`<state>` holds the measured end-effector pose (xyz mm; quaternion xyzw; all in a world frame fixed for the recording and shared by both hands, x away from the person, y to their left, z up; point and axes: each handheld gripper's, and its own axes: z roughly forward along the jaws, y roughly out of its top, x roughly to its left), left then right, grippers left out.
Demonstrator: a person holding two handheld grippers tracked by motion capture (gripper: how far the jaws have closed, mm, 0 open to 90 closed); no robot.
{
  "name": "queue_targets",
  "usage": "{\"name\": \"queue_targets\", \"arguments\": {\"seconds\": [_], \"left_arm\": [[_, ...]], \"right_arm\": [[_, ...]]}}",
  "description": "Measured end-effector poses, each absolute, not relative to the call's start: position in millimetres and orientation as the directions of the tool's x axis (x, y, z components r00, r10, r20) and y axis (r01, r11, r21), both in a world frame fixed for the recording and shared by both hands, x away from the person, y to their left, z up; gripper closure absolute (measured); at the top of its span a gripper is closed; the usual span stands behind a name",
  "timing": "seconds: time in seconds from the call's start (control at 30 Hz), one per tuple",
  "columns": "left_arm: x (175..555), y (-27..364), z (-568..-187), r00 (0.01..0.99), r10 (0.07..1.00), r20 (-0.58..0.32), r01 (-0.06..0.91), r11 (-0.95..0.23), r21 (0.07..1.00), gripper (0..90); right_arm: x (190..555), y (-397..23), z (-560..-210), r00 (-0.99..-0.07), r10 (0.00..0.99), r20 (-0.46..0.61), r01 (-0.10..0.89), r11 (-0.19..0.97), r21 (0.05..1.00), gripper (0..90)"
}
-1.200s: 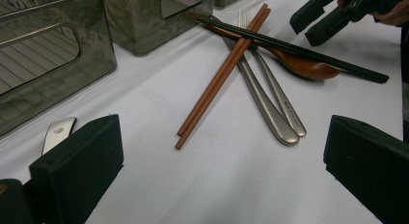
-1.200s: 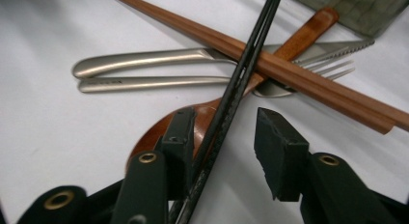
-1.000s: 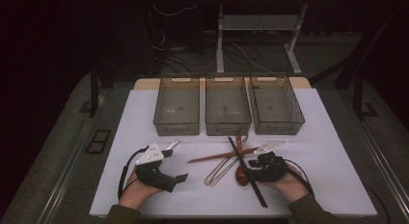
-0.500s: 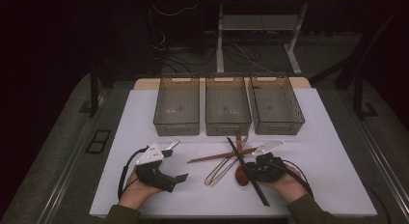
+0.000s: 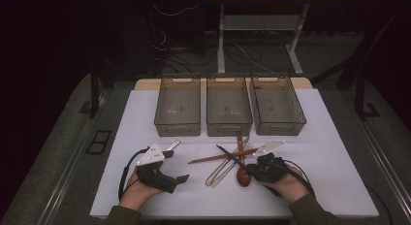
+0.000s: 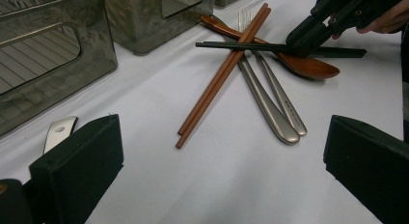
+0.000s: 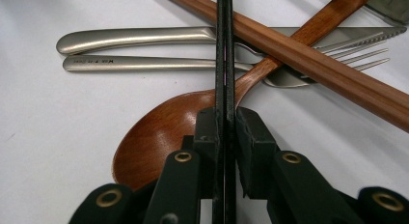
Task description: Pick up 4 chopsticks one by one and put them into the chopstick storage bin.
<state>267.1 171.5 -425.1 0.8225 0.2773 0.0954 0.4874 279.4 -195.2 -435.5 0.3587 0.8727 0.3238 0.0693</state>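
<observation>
Your right tool (image 7: 225,132) just closed, pinching black chopsticks (image 7: 224,50) over wooden spoon (image 7: 159,132), lower centre-right of high view on bench (image 5: 339,152). Your left tool (image 6: 217,166) spread wide, holding nothing.

The black chopsticks (image 7: 224,64) are lying as a thin, dark, straight pair, pressed side by side, on top of the cutlery pile on the white table. They are crossing over the bowl of the wooden spoon (image 7: 159,137), which is glossy red-brown and resting bowl-up. In the left gripper view the black chopsticks (image 6: 251,47) are running nearly level across the wooden spoon (image 6: 308,67).
</observation>
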Motion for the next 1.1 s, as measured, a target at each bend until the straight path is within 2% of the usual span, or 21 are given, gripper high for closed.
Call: {"name": "queue_targets", "arguments": {"seconds": [0.33,0.63,1.1], "left_arm": [[267,171,-425,0.829,0.548,-0.112,0.362,-0.372,0.855,0.0],[267,172,-425,0.829,0.548,-0.114,0.363,-0.371,0.855,0.0],[267,171,-425,0.829,0.547,-0.114,0.363,-0.372,0.854,0.0]], "right_arm": [[281,-197,-435,-0.749,0.656,0.096,0.561,0.550,0.618,79.2],[278,-203,-430,-0.746,0.654,0.126,0.563,0.520,0.642,68.0],[266,-235,-426,-0.762,0.634,0.130,0.541,0.514,0.665,73.6]]}}
